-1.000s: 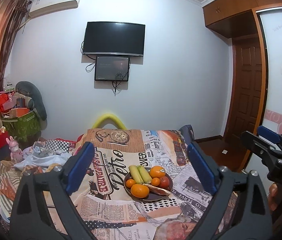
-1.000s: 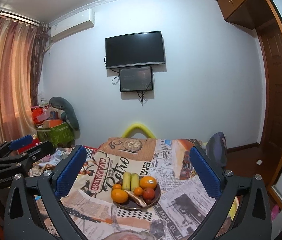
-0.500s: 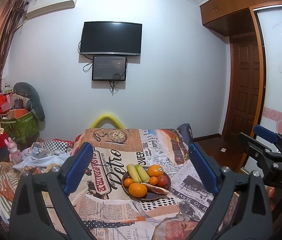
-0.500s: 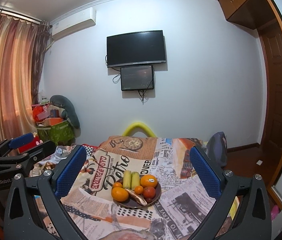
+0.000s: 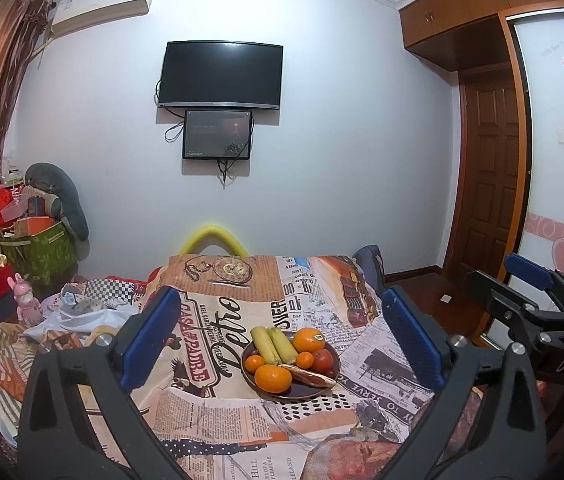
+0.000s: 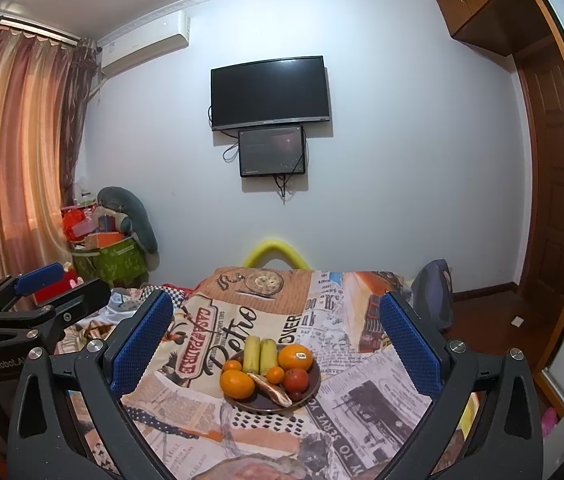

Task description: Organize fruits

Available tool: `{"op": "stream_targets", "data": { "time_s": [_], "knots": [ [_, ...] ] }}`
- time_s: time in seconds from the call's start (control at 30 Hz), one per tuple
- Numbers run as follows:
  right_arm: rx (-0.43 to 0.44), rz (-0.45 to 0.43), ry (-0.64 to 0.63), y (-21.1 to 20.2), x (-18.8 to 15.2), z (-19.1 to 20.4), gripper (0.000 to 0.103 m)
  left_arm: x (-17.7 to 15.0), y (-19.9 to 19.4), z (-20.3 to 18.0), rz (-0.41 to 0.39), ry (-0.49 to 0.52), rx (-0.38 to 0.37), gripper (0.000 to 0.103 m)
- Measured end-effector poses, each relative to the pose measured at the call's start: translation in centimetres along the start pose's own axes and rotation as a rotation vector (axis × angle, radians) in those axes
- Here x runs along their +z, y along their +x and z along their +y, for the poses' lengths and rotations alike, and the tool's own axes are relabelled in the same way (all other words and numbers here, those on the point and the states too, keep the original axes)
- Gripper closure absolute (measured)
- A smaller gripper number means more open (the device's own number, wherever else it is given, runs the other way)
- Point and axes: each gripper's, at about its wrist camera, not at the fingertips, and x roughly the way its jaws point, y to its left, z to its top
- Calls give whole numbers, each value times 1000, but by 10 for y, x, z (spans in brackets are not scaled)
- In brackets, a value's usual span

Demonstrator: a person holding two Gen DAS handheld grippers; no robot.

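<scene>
A dark plate (image 5: 323, 387) of oranges, two corn cobs and what may be a tomato sits at lower centre on a newspaper-print cloth (image 5: 242, 412), framed by the left gripper (image 5: 280, 336), jaws opening, nothing between. Right gripper (image 5: 521, 292) at right edge.

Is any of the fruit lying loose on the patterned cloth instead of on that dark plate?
No: the oranges, the two green pieces and the red fruit all sit on the dark plate.
</scene>
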Motion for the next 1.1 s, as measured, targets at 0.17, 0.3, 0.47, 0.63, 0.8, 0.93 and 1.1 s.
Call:
{"op": "stream_targets", "data": {
  "time_s": [0.17, 0.3, 0.47, 0.63, 0.8, 0.93, 1.1],
  "knots": [
    [1, 0, -3, 0, 0, 0, 0, -1, 2, 1, 1, 9, 7, 0],
    [2, -3, 1, 0, 0, 0, 0, -3, 4, 1, 10, 11, -2, 0],
    [-1, 0, 0, 1, 0, -1, 0, -5, 5, 0, 14, 15, -1, 0],
    [-10, -2, 4, 1, -1, -2, 0, -5, 6, 1, 15, 10, -7, 0],
    [-9, 11, 16, 3, -3, -5, 0, -4, 7, -1, 13, 17, -8, 0],
    [-12, 14, 11, 4, -4, -5, 0, -4, 8, -1, 16, 12, -14, 0],
    [-13, 18, 11, 5, -6, -8, 0, -6, 12, -2, 26, 15, -15, 0]
  ]
}}
